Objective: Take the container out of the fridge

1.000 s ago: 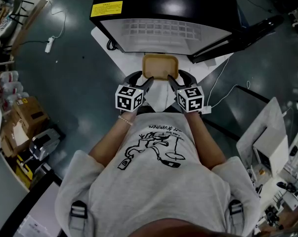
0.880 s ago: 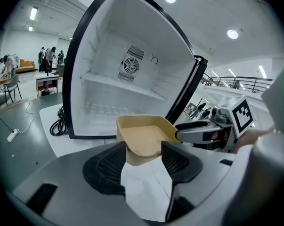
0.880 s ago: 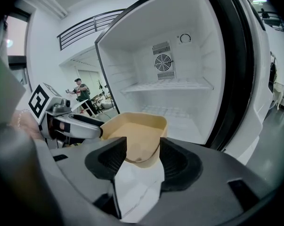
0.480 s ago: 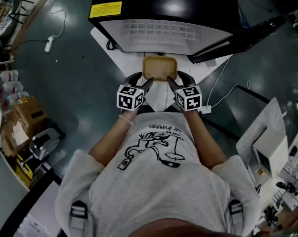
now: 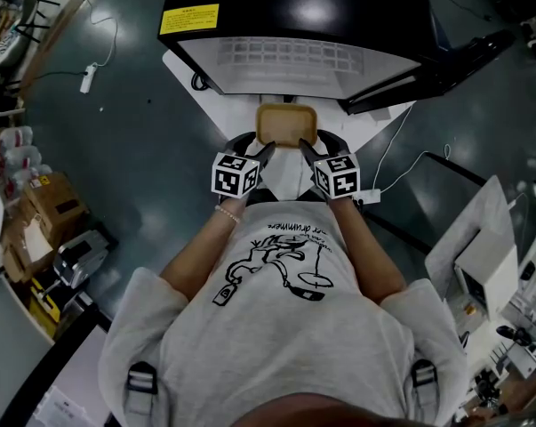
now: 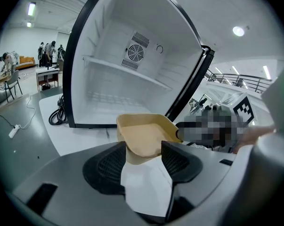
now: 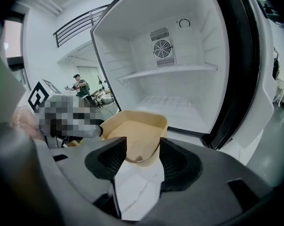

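A tan, shallow container point(image 5: 286, 124) hangs in the air just in front of the open, empty fridge point(image 5: 294, 56). My left gripper point(image 5: 266, 152) is shut on its near left corner and my right gripper point(image 5: 305, 149) is shut on its near right corner. In the left gripper view the container point(image 6: 144, 133) has its corner wedged between the black ribbed pads of the left gripper point(image 6: 144, 150). The right gripper view shows the same for the right gripper point(image 7: 142, 152), with the container point(image 7: 134, 133) empty inside. The fridge shelves point(image 7: 170, 69) are bare.
The fridge door point(image 5: 445, 60) stands swung open to the right. The fridge rests on a white platform point(image 5: 276, 181) with a coiled black cable point(image 6: 57, 114) beside it. A power strip point(image 5: 88, 80) and cardboard boxes point(image 5: 45, 203) lie at the left; a white table point(image 5: 481, 238) is at the right.
Both grippers with the container have shifted very slightly towards the person and closer together. Little else differs.
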Motion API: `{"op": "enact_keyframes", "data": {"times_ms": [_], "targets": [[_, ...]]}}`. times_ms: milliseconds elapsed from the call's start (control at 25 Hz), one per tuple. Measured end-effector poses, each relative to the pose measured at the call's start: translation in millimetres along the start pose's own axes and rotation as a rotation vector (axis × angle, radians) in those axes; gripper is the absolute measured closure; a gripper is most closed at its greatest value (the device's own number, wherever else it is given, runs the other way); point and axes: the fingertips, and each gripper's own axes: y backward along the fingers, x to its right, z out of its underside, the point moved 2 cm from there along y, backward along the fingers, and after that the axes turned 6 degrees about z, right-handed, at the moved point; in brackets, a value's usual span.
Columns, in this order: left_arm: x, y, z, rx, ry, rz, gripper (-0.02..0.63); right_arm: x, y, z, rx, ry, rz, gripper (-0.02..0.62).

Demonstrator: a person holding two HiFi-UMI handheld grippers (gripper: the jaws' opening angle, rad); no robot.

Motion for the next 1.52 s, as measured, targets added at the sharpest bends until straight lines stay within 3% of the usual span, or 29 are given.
{"op": "enact_keyframes", "data": {"times_ms": [1520], "targets": [[-24.3,-30.1,41.5,-0.120,0.011,0.000,0.360,5.1,-41.3,44.3,-0.124,0.022,-0.002,0.373]]}}
